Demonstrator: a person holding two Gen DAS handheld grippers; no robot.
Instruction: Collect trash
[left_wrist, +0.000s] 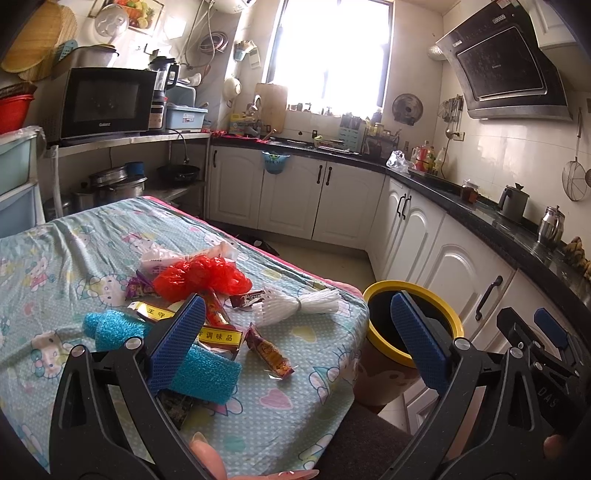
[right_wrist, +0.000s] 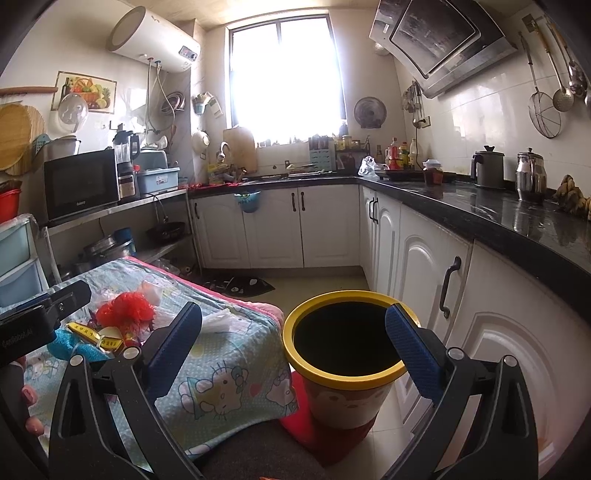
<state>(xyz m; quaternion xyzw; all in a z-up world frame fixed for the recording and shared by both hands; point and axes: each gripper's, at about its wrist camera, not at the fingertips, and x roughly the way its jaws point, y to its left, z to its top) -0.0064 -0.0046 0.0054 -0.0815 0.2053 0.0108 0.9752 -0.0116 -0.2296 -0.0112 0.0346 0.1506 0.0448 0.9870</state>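
Observation:
Trash lies on the table's cartoon-cat cloth (left_wrist: 92, 240): a red plastic bag (left_wrist: 201, 275), a white foam net (left_wrist: 317, 301), a blue foam net (left_wrist: 207, 373), yellow seasoning packets (left_wrist: 218, 334) and a brown snack wrapper (left_wrist: 269, 350). My left gripper (left_wrist: 297, 301) hangs open above the pile's near side, holding nothing. Off the table's right corner stands a yellow-rimmed bin (right_wrist: 343, 402), its inside dark. My right gripper (right_wrist: 293, 310) is open and bare over the bin's near rim. The bin (left_wrist: 376, 341) and the right gripper (left_wrist: 546, 332) also show in the left wrist view.
White cabinets (right_wrist: 436, 288) under a black counter (right_wrist: 480, 214) run close along the right of the bin. A red mat (right_wrist: 306, 428) lies under the bin. A microwave (left_wrist: 107, 101) sits on a shelf behind the table. Tiled floor (right_wrist: 314, 280) lies between table and cabinets.

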